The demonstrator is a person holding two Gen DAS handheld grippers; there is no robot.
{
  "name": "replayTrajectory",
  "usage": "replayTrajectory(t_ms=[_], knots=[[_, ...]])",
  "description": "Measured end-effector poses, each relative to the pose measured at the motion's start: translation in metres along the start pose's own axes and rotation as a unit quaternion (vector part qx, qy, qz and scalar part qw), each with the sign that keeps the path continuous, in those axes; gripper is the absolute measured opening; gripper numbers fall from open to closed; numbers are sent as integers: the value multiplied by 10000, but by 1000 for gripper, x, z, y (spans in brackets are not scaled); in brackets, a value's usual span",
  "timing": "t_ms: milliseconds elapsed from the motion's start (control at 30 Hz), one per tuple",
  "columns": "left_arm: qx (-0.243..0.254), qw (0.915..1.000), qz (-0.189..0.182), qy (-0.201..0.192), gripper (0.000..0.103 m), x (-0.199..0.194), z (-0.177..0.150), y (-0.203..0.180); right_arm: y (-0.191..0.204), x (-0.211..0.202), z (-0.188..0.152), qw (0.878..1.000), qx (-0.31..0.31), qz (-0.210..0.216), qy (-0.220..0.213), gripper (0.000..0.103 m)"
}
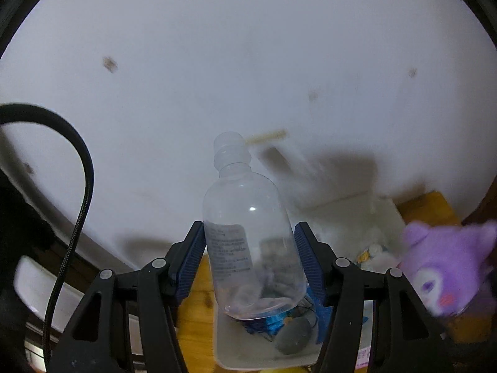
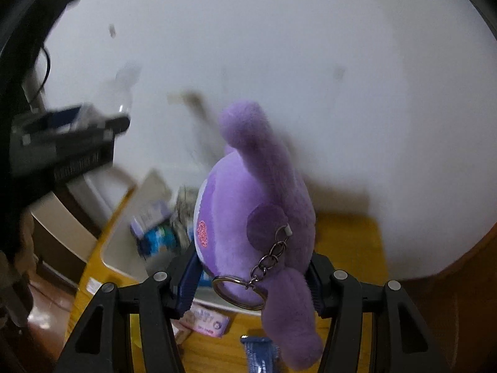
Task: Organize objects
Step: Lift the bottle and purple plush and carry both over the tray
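My left gripper (image 1: 250,248) is shut on a clear empty plastic bottle (image 1: 248,236) with a printed label, held upright in the air above a white bin (image 1: 231,349). My right gripper (image 2: 251,267) is shut on a purple plush toy (image 2: 248,214) with a metal keyring, held above the wooden table (image 2: 351,248). The plush also shows at the right in the left wrist view (image 1: 447,267). The left gripper with the bottle appears blurred at the upper left of the right wrist view (image 2: 71,130).
The white bin holds a grey stone (image 1: 293,334) and blue items. A second white bin (image 2: 149,227) holds small boxes and packets. A pink packet (image 2: 208,318) and a blue strap (image 2: 259,354) lie on the table. A white wall is behind. A black cable (image 1: 74,217) hangs at left.
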State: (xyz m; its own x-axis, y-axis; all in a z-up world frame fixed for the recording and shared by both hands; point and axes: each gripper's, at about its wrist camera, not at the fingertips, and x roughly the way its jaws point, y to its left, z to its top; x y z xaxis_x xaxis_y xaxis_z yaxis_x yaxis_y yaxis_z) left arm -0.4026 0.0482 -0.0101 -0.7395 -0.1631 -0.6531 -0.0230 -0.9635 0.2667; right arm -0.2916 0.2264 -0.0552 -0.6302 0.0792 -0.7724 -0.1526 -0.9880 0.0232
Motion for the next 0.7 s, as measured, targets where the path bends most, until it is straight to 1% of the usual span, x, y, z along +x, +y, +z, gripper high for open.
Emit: replayTrajectory(t_ms=[133,233,300,433,567,700], knots=[[-23,9989,-251,384,63,44,-7,-11,5,59,-15,9982,-42,124,586,58],[-126,9969,-450,632,63,71,-11,-18,10,87,-19,9960,-61,193,869,58],[-180,9954,-557,760,63,82,-17,-25,10,93,-28,9953,-134,171,939,58],[-280,9921,-727,988,63,99,-28,-37,18,107,-29,9946,-347,54,973,59],[-322,9891,-886,1133,63,109,-40,-43,20,110,-34,9925,-581,-530,932,60],[-278,9861,-1049,1257,63,115,-45,-54,18,110,-44,9930,-497,-270,1040,64]])
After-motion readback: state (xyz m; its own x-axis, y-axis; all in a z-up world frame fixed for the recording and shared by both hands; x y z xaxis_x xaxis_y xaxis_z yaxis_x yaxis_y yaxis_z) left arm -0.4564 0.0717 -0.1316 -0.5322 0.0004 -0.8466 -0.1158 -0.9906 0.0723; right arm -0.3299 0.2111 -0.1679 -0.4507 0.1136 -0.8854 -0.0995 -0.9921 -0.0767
